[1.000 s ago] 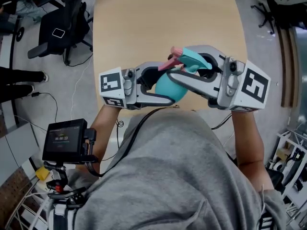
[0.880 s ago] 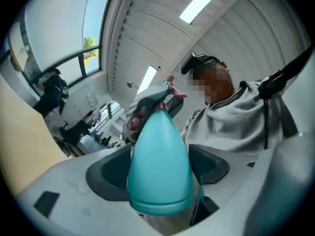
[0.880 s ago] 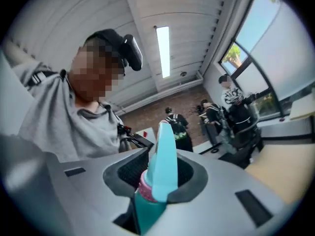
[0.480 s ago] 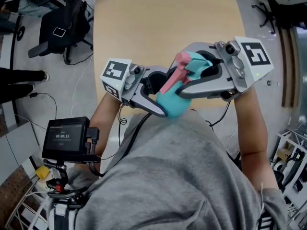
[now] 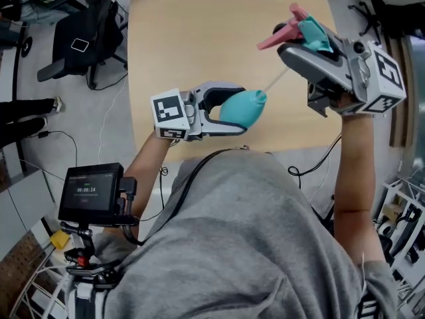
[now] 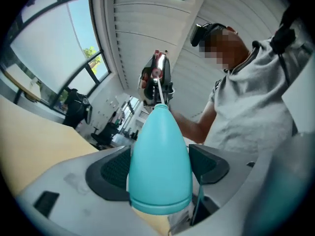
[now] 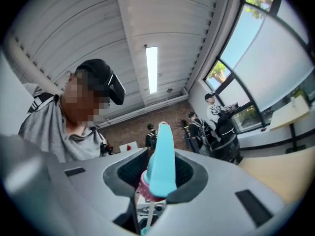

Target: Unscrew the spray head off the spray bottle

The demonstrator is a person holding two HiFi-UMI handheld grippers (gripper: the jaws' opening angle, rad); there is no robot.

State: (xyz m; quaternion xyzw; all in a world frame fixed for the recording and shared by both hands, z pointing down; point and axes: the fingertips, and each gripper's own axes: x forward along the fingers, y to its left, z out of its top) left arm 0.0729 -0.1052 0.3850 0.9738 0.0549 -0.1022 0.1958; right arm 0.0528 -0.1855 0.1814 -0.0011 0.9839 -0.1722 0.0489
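Above the near edge of a pale wooden table, the left gripper clamps the teal spray bottle across its belly. Its jaws stand wide, and a ribbed pad presses each flank. The spray bottle lies on its side in the air, clear of the table, with its bare neck turned toward the right of the head view.

The unscrewing looks done: no cap sits on that neck. A thin white dip tube slants up from the mouth to the spray head, which is lifted well away. The right gripper has its jaws drawn in close on the spray head, pinching the teal body just above its pink collar. The pink trigger juts out toward the upper left.

What seems to remain is small. The tube's lower end appears to sit at or just inside the mouth, so the spray head has yet to be drawn fully clear. After that, both parts would be set down.

The left forearm is bent and tucked close to the grey-sweatered torso, with its gripper roughly level and aimed across the body. The right arm reaches up and outward, with its gripper held higher and further over the table and its jaws pointing back toward the spray bottle.
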